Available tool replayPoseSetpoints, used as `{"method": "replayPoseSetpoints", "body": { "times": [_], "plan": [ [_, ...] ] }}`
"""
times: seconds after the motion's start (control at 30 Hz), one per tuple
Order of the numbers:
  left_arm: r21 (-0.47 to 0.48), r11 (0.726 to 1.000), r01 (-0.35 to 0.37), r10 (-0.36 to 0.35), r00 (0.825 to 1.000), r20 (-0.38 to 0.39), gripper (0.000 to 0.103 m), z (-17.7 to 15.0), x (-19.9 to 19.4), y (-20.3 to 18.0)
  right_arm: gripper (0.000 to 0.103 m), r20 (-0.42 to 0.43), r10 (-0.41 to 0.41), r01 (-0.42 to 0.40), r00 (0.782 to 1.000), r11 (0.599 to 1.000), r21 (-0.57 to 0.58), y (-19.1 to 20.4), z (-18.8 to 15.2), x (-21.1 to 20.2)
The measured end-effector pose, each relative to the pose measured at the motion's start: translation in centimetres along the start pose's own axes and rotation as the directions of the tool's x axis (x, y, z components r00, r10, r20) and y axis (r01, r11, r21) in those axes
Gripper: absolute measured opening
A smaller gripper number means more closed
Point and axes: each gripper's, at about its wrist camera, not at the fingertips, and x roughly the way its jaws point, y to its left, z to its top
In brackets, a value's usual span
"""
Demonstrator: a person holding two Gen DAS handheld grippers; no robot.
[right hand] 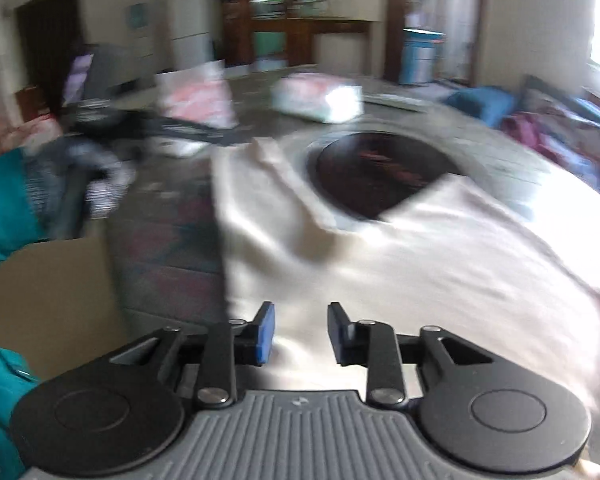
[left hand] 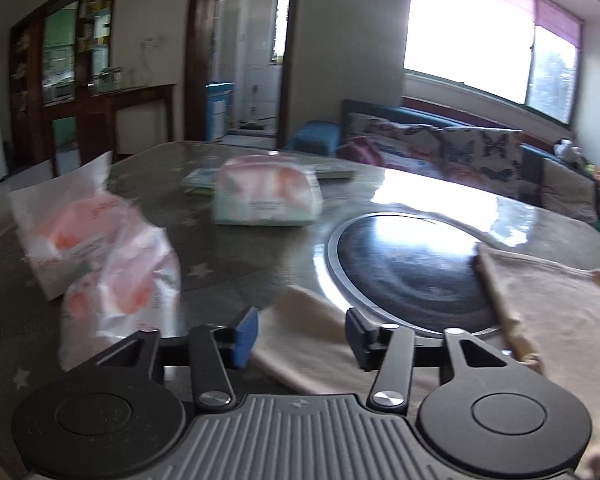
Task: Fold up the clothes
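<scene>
Motion-blurred cream garment (right hand: 380,248), edges cropped

Glossy table (left hand: 260,264) bears cream garment (left hand: 552,312) (spread flat), plastic packs (left hand: 266,196).

Left gripper (left hand: 300,338): jaws spread wide, nothing between the blue pads (left hand: 245,336), fingers pointing forward and level. Right gripper (right hand: 300,332): jaws also parted, empty, gap narrower than the left's.
</scene>
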Motion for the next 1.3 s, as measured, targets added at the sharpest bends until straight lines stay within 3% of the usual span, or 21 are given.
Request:
{"method": "replayPoseSetpoints", "body": {
  "times": [0.13,0.2,0.23,0.43,0.6,0.8,0.97,1.07,1.3],
  "plan": [
    [0.054,0.991,0.122,-0.122,0.993,-0.007,0.082,-0.4,-1.0,-3.8,0.03,-0.029,-0.105,0.107,0.994,0.992,0.073,-2.9,-2.1,-1.3],
    [0.093,0.978,0.186,-0.186,0.982,-0.015,0.087,-0.8,-1.4,-6.1,0.037,-0.044,-0.147,0.15,0.988,0.983,0.102,-4.1,-3.0,-1.8],
    [0.112,0.969,0.221,-0.22,0.975,-0.022,0.088,-1.0,-1.6,-7.3,0.042,-0.048,-0.148,0.152,0.988,0.983,0.107,-4.1,-3.5,-1.8],
    [0.297,0.882,0.365,-0.364,0.929,-0.063,0.086,-2.8,-2.2,-14.9,0.042,-0.054,-0.139,0.143,0.989,0.985,0.094,-3.4,-6.3,-1.7],
    [0.375,0.835,0.402,-0.407,0.911,-0.07,0.084,-3.9,-1.9,-18.3,0.043,-0.029,-0.168,0.17,0.985,0.983,0.07,-2.8,-7.0,-2.6],
    [0.353,0.821,0.448,-0.44,0.891,-0.11,0.084,-4.7,-0.7,-19.9,0.044,0.033,-0.25,0.24,0.968,0.952,0.191,-5.7,-7.1,-4.4],
    [0.383,0.794,0.472,-0.448,0.88,-0.155,0.084,-6.2,-0.4,-20.6,0.048,0.026,-0.308,0.289,0.951,0.916,0.279,-8.9,-7.5,-3.9],
    [0.407,0.785,0.467,-0.436,0.883,-0.172,0.084,-7.1,-0.3,-20.8,0.048,-0.016,-0.336,0.323,0.942,0.89,0.32,-10.5,-8.2,-3.4],
    [0.399,0.786,0.472,-0.435,0.881,-0.184,0.084,-7.3,0.0,-20.8,0.048,0.039,-0.322,0.291,0.946,0.895,0.339,-11.1,-8.0,-3.7]
  ]
}}
